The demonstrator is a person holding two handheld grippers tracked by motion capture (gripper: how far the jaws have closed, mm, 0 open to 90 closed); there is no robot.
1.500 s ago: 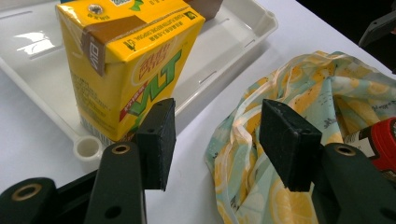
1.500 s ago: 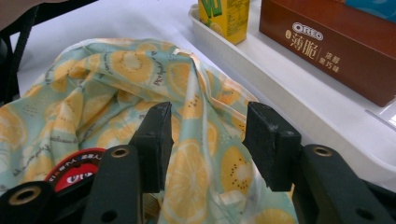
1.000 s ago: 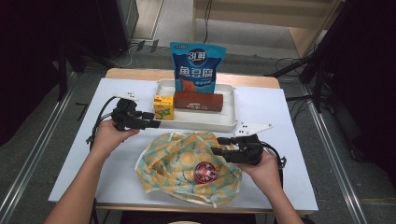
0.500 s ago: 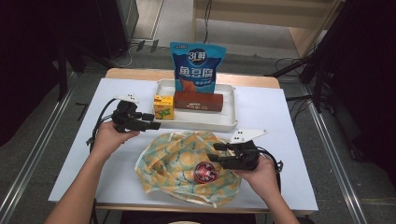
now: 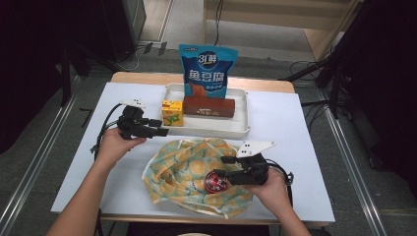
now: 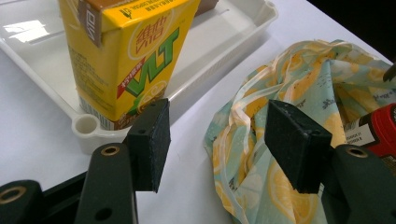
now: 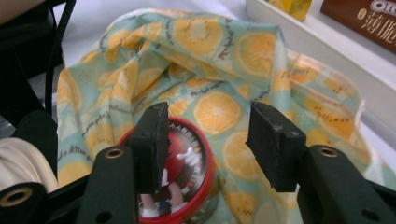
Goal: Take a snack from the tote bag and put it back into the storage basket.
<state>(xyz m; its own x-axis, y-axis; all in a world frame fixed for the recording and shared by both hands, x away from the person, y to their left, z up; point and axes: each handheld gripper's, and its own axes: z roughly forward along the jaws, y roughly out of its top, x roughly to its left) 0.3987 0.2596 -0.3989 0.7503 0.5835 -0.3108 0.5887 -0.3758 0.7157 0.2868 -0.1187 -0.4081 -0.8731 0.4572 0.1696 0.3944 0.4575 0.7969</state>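
**Both grippers open over cloth and tray**

Between the right gripper's (image 7: 203, 144) jaws and just beneath them sits a red round tin (image 7: 180, 172) with a cartoon figure on its lid — the near jaw overlaps the tin's left part in the right gripper view, while the other jaw stands off to its side over the cloth. The jaws are apart and hold nothing. In the high view the right gripper (image 5: 227, 166) lies on the lemon-print cloth (image 5: 189, 169), with the tin (image 5: 215, 182) at its tips and the person's right hand (image 5: 268, 187) wrapped round its body.

Ahead of the left gripper's (image 6: 215, 140) jaws, which are spread wide and empty, the edge of a white tray (image 6: 219, 60) runs across. A yellow drink carton (image 6: 126, 56) stands upright in the tray's near corner, just beyond the left jaw. Beyond the right jaw the lemon-print cloth (image 6: 289, 84) lies bunched on the white desk (image 6: 32, 140). Seen from the high view, the left gripper (image 5: 158, 127) points at the carton (image 5: 172, 112) from just outside the tray (image 5: 241, 125), held by the left hand (image 5: 114, 145).

Farther back from both pairs of jaws — inside the tray — a brown box (image 5: 209, 106) lies flat beside the carton, and a blue snack bag (image 5: 207, 71) stands upright behind it.
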